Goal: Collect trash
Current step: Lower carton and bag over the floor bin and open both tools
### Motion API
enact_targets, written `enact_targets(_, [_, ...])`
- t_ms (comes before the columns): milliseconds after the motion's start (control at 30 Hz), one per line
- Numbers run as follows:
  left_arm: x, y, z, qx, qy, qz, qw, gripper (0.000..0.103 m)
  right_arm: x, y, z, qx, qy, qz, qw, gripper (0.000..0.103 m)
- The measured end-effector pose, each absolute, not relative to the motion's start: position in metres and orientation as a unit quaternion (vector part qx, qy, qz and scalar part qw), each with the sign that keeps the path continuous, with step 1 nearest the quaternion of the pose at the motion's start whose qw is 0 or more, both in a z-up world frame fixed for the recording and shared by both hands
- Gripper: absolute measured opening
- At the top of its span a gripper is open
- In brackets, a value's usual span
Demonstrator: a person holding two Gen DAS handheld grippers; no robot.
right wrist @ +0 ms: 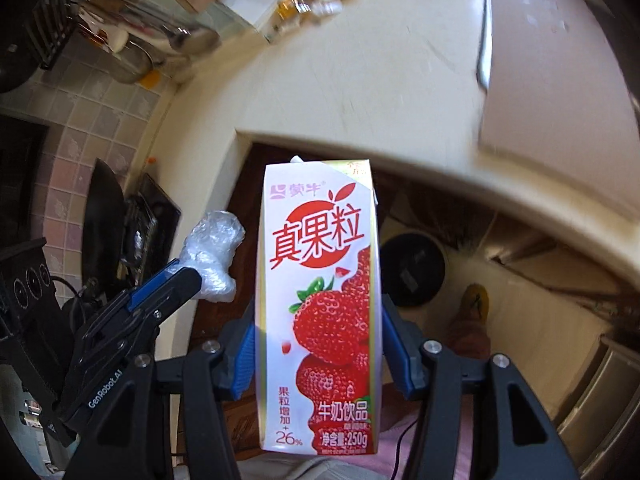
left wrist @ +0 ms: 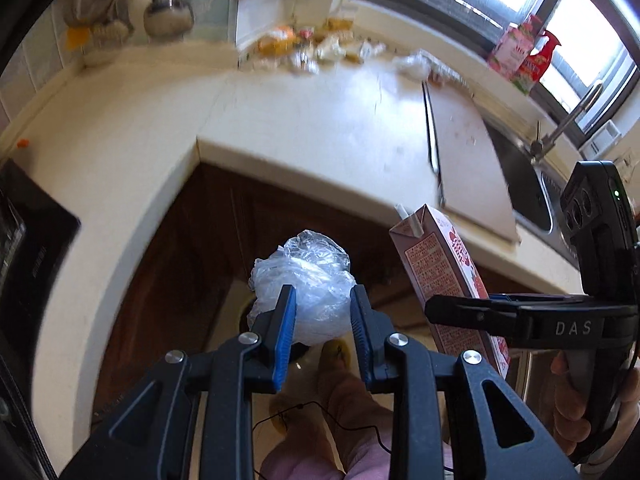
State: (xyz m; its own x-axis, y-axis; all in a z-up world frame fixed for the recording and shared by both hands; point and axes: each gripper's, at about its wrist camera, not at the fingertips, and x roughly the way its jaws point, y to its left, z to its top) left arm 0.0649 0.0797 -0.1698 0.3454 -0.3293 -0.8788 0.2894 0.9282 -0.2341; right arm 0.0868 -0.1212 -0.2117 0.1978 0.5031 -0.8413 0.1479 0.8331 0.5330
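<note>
My left gripper (left wrist: 323, 304) is shut on a crumpled ball of clear plastic wrap (left wrist: 304, 276), held in the air off the counter's front edge; the same wad of plastic wrap (right wrist: 212, 256) shows at the left gripper's tip (right wrist: 188, 276) in the right wrist view. My right gripper (right wrist: 318, 344) is shut on an upright strawberry milk carton (right wrist: 320, 300), its blue pads against both sides. From the left wrist view the carton (left wrist: 444, 272) with its white straw stands to the right in the right gripper (left wrist: 460, 306). More wrappers (left wrist: 316, 46) lie at the counter's back.
The cream L-shaped counter (left wrist: 304, 120) carries a cutting board (left wrist: 468, 152) with a knife (left wrist: 432, 136) beside a steel sink (left wrist: 528, 176). A dark stove (left wrist: 28, 240) is at left. Below are brown cabinet doors (left wrist: 192, 240), a round black bin (right wrist: 412, 268), and a person's foot (right wrist: 476, 300).
</note>
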Motion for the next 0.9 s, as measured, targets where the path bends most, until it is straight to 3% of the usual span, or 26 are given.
enact_targets(433, [0.061, 0.087, -0.322, -0.012, 0.641, -0.184, 0.745, 0.025, 0.068, -0.095, -0.361, 0.270, 0.715, 0.074, 0.640, 0.054])
enact_targets(900, [0.114, 0.080, -0.513, -0.011, 0.715, -0.143, 0.684, 0.027, 0.108, -0.078, -0.547, 0.226, 0.798, 0.043, 0.557, 0.055])
